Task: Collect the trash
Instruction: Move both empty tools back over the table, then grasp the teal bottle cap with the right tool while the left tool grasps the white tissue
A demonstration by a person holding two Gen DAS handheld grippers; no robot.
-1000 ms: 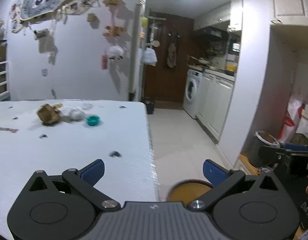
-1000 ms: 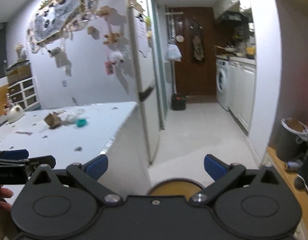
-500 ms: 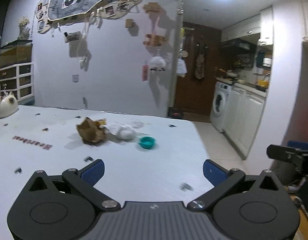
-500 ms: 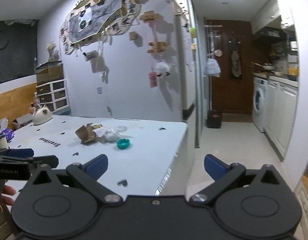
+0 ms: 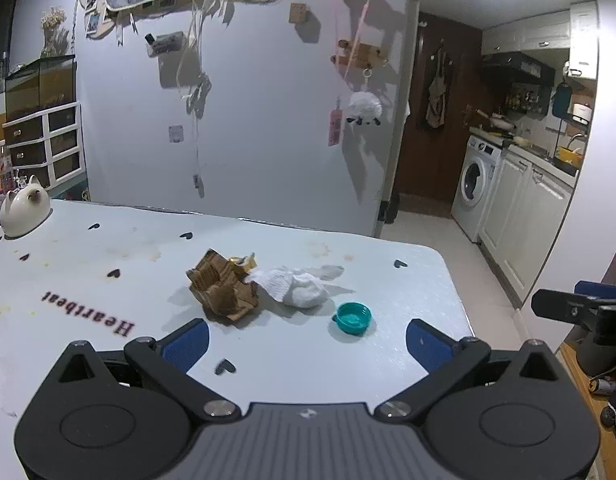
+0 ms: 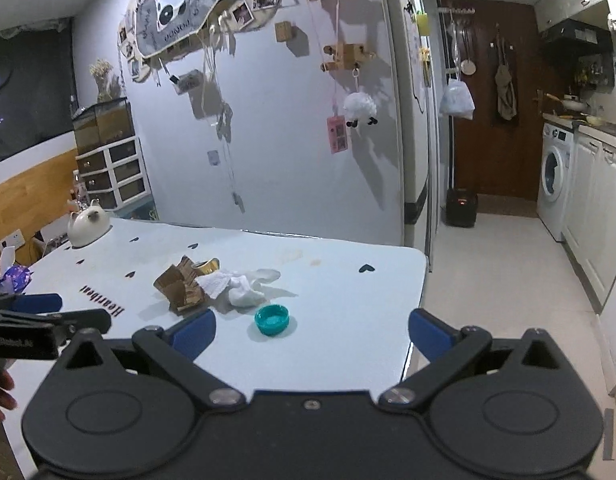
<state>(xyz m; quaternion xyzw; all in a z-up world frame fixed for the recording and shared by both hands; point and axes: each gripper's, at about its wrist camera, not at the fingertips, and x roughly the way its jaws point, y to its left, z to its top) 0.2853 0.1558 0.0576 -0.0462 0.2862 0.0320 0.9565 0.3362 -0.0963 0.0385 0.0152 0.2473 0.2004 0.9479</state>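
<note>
A small heap of trash lies on the white table [image 5: 88, 280]: a crumpled brown cardboard piece [image 5: 222, 290], a wadded white tissue [image 5: 296, 288] and a teal bottle cap [image 5: 351, 318]. The right wrist view shows the same cardboard piece [image 6: 182, 288], tissue [image 6: 236, 288] and cap [image 6: 272, 320]. My left gripper [image 5: 306, 342] is open, hovering over the table just short of the heap. My right gripper [image 6: 312, 330] is open too, close to the cap and above the table's right part. Nothing is held by either one.
A white cat-shaped pot [image 5: 22, 210] stands at the table's far left. The table's right edge [image 6: 414, 312] drops to a tiled kitchen floor [image 6: 500, 264] with a washing machine [image 6: 554, 184]. A dark bin [image 5: 596, 356] stands low on the right. A decorated wall [image 5: 248, 120] rises behind the table.
Both grippers have swung left from the kitchen aisle toward the table and moved closer to the trash heap, which now sits centred ahead. Both stay open.
</note>
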